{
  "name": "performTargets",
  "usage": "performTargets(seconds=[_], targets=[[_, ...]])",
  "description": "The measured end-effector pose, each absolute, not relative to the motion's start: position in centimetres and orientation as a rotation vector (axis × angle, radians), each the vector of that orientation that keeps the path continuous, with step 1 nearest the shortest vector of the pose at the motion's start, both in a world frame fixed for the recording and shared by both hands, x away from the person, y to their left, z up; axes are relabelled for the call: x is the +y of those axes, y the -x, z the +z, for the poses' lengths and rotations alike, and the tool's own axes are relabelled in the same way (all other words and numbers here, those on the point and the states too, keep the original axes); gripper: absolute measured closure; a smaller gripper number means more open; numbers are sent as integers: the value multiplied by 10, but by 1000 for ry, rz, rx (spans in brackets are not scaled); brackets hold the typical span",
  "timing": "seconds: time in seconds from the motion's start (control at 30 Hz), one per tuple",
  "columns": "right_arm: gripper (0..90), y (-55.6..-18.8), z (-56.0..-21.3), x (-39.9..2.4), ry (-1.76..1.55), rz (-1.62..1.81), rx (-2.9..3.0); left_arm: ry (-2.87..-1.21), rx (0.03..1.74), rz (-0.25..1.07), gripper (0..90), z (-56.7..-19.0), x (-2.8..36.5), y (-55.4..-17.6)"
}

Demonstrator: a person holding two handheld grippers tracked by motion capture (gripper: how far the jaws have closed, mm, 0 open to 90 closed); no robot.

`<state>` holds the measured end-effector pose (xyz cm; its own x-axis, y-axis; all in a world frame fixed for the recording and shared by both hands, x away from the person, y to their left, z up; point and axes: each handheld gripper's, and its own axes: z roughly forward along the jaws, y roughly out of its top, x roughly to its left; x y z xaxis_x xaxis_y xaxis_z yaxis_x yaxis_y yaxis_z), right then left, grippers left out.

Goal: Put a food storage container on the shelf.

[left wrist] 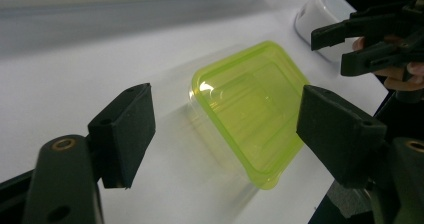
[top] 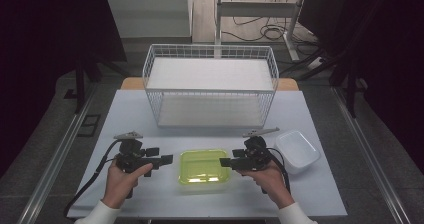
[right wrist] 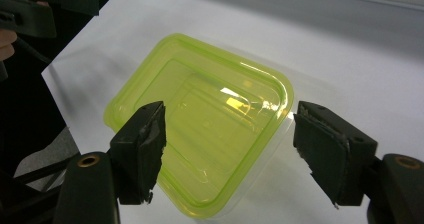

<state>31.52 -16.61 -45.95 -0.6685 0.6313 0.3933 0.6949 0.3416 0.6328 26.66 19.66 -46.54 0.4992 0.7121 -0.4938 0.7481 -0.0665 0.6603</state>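
A clear container with a lime-green lid (top: pixel 204 166) lies flat on the white table (top: pixel 150 196), near its front edge. My left gripper (top: pixel 165 160) sits just left of it, jaws pointing right toward it, open. My right gripper (top: pixel 226 161) is at the container's right edge, jaws pointing left, open too. In the left gripper view the green container (left wrist: pixel 250 109) lies beyond the wide-apart jaws of that gripper (left wrist: pixel 230 129), untouched. The right gripper view has the container (right wrist: pixel 200 119) just past its own gripper (right wrist: pixel 232 149), pads clear of it.
A white wire basket rack (top: pixel 210 84) with two shelves stands at the back middle of the table. A white lidded container (top: pixel 297 150) (left wrist: pixel 320 14) rests at the right, behind my right hand. Cables trail from both grippers toward the front edge.
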Motion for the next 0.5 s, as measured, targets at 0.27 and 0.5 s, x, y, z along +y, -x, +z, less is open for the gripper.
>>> performTargets(seconds=[0.27, 0.5], targets=[[360, -322, -471, -159, 1273, -1217, -2463, -1788, 1264, -166, 276, -484, 189, -273], [400, -328, -480, -167, 1330, -1188, -2411, -1789, 1296, -243, 298, -500, 176, -280]])
